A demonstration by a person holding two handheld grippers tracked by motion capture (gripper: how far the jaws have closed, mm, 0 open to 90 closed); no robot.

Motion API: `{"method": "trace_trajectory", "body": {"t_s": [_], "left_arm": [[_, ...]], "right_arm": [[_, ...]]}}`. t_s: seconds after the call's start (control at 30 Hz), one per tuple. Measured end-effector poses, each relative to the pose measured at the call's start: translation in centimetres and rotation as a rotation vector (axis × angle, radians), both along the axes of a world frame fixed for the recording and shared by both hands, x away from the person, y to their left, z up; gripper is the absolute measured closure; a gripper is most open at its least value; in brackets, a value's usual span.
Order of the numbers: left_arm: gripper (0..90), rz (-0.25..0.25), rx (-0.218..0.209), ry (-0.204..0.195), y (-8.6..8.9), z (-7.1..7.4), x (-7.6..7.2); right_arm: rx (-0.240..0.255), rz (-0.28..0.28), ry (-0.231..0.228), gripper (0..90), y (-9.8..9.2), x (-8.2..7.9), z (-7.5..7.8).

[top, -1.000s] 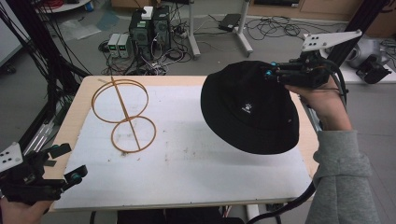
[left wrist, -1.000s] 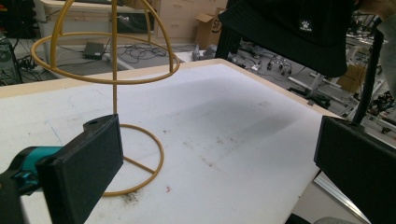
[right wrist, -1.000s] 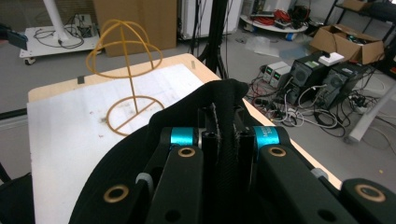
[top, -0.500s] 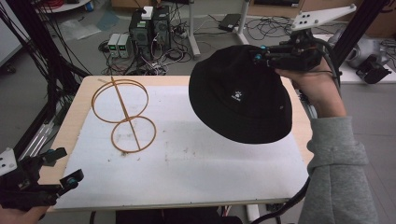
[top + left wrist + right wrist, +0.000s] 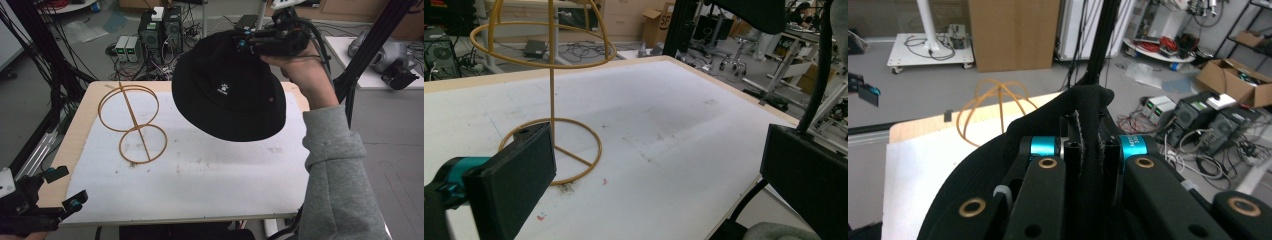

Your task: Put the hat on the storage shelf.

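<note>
A black bucket hat [image 5: 230,97] with a small white paw logo hangs in the air over the table's far right part. My right gripper [image 5: 245,42] is shut on its brim; in the right gripper view the brim [image 5: 1090,150] is pinched between the two jaws. An orange wire hat stand [image 5: 132,122] rises from the table's far left, seen also as the stand [image 5: 551,75] in the left gripper view and the stand [image 5: 993,105] beyond the hat. My left gripper [image 5: 62,187] is open at the table's near left corner, nothing between its jaws.
The white table top [image 5: 200,175] has a wooden edge. Behind the table the floor holds computer cases [image 5: 160,27] and tangled cables. Black frame poles [image 5: 372,45] stand at the right. A grey sleeve [image 5: 335,175] comes in along the table's right side.
My right gripper has carried the hat up and to the left, toward the wire stand. The left gripper has stayed at the near left corner.
</note>
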State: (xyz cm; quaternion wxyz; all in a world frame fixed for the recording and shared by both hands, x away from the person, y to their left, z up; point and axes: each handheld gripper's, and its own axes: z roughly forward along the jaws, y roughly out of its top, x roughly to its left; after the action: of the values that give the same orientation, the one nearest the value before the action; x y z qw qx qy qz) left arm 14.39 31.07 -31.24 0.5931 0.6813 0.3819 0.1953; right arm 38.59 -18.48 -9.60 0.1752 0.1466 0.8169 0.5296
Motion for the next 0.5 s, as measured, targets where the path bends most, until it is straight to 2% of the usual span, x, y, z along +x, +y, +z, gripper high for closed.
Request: {"method": "trace_trajectory", "body": {"t_s": [0.07, 0.13, 0.17, 0.47, 0.5], "left_arm": [[1.7, 0.000, 0.004, -0.003, -0.1, 0.0, -0.2], [1.7, -0.010, 0.005, -0.003, -0.2, -0.1, -0.3], [1.7, -0.013, 0.007, -0.002, -0.3, -0.1, -0.3], [1.7, -0.036, 0.009, -0.005, -0.9, 0.0, -0.5], [1.7, -0.036, 0.009, -0.006, -1.0, 0.0, -0.5]], "right_arm": [[0.000, 0.020, -0.001, 86.2, 1.2, 0.1, 0.3], [-0.008, 0.054, -0.007, 86.2, 3.1, 0.4, 0.5], [-0.008, 0.054, -0.007, 86.2, 3.1, 0.4, 0.5], [0.002, 0.148, -0.013, 86.2, 8.8, 1.5, 0.8], [0.004, 0.164, -0.014, 86.2, 10.1, 1.8, 0.7]]}}
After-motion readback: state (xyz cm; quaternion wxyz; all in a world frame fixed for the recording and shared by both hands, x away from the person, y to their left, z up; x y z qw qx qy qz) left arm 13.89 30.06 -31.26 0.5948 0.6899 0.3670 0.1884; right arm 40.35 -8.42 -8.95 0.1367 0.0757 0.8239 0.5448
